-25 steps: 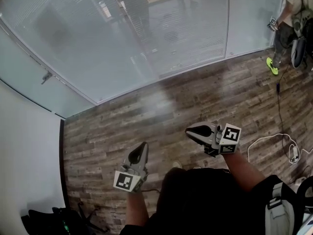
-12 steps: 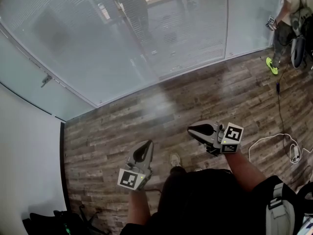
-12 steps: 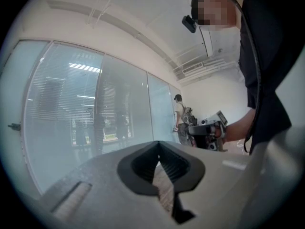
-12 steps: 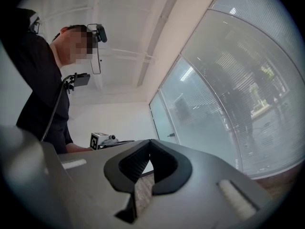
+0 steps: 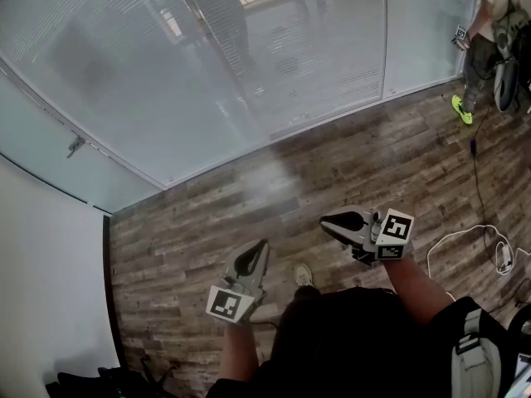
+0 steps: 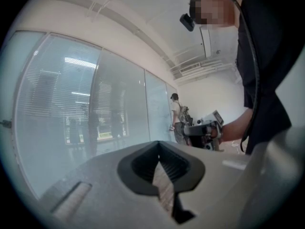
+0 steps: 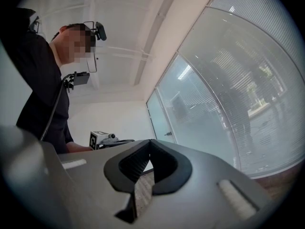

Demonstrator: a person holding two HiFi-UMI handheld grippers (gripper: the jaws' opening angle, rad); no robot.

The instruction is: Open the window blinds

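While the left gripper (image 5: 256,248) and right gripper (image 5: 326,220) keep fingers together on nothing, the window blinds (image 5: 166,65) look light, thin-slatted and fragile, probably best worked from the small knob (image 5: 75,145) at ten o'clock.

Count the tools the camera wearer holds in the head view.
2. The left tool is low at centre-left above the wood floor; the right tool is to its right, slightly higher. Neither is hidden.

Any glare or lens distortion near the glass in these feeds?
Head view: the wide-angle lens bows the glass wall; a pale glare patch lies on the wood floor. Left gripper view: fisheye, dark corners, ceiling lights reflected in the glass. Right gripper view: same vignette; blind slats visible.
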